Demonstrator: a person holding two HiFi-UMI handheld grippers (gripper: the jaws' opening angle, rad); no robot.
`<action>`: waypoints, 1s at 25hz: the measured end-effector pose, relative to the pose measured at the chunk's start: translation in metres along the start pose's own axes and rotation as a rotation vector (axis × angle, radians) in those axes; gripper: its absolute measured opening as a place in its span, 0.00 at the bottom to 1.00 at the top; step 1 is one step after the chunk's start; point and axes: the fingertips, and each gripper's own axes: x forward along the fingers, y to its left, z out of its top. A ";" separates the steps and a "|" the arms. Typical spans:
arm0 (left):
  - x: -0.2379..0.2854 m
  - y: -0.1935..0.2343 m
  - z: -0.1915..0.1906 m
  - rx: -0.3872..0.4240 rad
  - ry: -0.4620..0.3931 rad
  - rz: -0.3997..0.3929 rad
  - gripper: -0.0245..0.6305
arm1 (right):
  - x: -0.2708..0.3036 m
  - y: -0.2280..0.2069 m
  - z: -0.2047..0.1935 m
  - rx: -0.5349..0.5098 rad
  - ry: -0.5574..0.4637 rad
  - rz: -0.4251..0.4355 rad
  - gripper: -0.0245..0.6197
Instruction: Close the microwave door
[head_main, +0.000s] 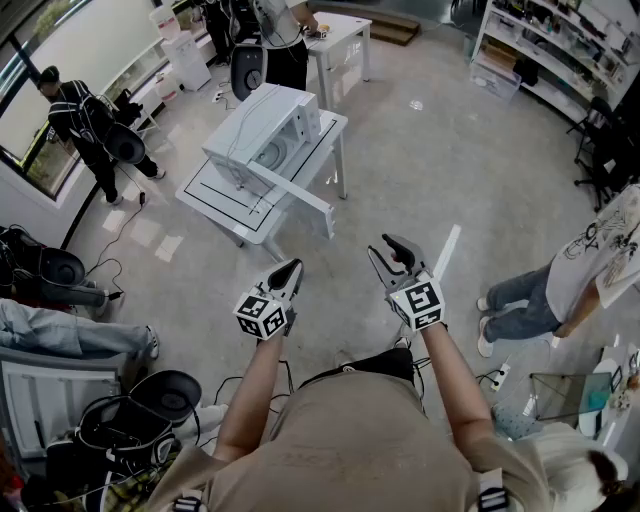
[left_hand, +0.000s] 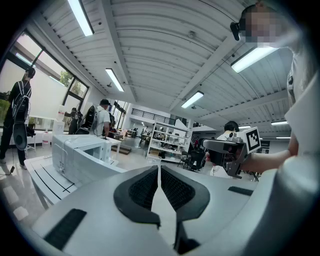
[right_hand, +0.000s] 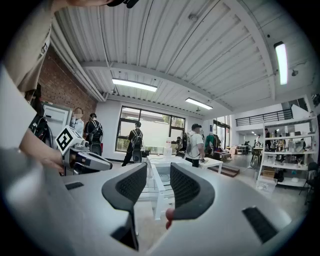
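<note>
Left gripper (head_main: 290, 268) is clenched shut on nothing, its pads meeting. Right gripper (head_main: 388, 252) stands released, jaws apart and empty. A person holds both out in front, roughly level, aimed at the microwave (head_main: 262, 135), which sits well apart from them on a white table (head_main: 215, 200). Its door (head_main: 295, 192) hangs swung wide toward the person. Judging by that gap, an approach comes first; nothing needs gripping, since a push would likely close it.
</note>
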 end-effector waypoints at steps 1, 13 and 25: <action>0.000 0.000 0.001 0.001 -0.002 -0.002 0.05 | 0.001 0.001 0.001 -0.004 -0.002 0.002 0.27; -0.003 0.000 0.005 0.018 -0.013 0.003 0.05 | 0.014 0.008 -0.003 -0.001 -0.003 0.028 0.27; 0.002 0.017 0.011 0.011 -0.011 0.082 0.05 | 0.089 0.001 -0.035 -0.050 0.056 0.105 0.28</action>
